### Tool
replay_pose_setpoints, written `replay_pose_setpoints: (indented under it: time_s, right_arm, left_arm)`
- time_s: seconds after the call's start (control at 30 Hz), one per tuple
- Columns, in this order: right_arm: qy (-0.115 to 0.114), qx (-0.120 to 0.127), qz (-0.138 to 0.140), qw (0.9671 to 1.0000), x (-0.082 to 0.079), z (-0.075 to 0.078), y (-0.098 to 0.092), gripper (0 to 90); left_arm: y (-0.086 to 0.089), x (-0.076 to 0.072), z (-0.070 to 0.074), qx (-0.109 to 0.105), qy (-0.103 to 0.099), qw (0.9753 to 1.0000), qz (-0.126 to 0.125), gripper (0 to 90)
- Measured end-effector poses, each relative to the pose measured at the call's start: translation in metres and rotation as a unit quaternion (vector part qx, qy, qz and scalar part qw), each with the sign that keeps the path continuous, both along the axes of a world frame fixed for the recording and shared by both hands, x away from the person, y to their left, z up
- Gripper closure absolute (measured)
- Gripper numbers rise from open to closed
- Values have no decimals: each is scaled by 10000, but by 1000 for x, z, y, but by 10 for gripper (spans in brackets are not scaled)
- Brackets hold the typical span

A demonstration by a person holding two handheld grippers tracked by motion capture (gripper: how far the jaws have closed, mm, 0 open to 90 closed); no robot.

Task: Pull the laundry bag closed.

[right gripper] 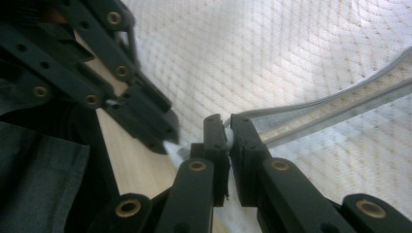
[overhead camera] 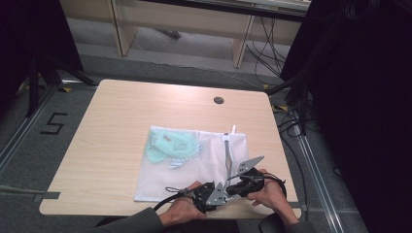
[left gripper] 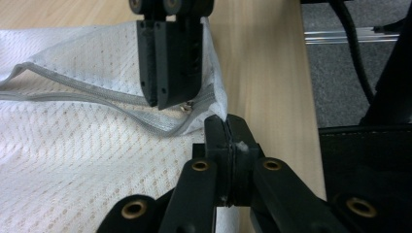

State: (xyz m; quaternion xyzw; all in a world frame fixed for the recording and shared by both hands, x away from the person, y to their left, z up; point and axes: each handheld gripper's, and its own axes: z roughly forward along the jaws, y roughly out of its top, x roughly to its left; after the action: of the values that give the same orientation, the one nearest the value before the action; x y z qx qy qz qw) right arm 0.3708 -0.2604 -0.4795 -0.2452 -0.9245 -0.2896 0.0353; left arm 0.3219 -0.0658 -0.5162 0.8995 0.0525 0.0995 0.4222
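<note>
The white mesh laundry bag [overhead camera: 192,165] lies flat at the table's [overhead camera: 111,126] near edge; light, limp fabric, best gripped at seams. Its corner is pinched by the left gripper [left gripper: 227,127], the zipper pull [left gripper: 185,108] by the right gripper [right gripper: 227,127]

Both forearms come in low at the near edge of the bench [overhead camera: 97,126], hands side by side and close together. The left hand [overhead camera: 182,209] grips the left claw [left gripper: 227,127], whose jaws are pressed together on a corner of the mesh bag [overhead camera: 194,165]. The right hand [overhead camera: 269,194] holds the right claw [right gripper: 227,127] just beside it, jaws nearly closed, pinching the bag's zipper end. The two claws almost touch, both angled toward the bag.
</note>
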Motion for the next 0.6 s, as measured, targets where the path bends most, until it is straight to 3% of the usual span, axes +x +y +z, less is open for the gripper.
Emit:
replay_pose_setpoints:
  time_s: [0.1,0.13,0.17,0.3,0.33,0.4,0.6]
  right_arm:
    - [-6,-16,20,10000,1,0,1,864]
    - [-24,-24,-11,10000,1,-1,2,864]
    - [-19,-17,-6,10000,1,0,2,864]
    - [-49,13,8,10000,4,-1,1,864]
    - [-57,3,0,10000,4,-1,2,864]
    - [-74,-29,-23,10000,5,0,2,864]
    - [-253,-30,124,9996,11,0,4,864]
  left_arm:
    - [2,2,1,147,-41,9999,-75,892]
    - [2,2,1,129,23,9999,-68,892]
    - [1,1,0,-29,93,10000,22,892]
    - [2,2,1,-11,87,10000,15,892]
    - [3,3,2,86,47,9999,-52,892]
    - [2,2,1,-20,133,9999,18,892]
    - [4,5,2,-8,150,9999,49,892]
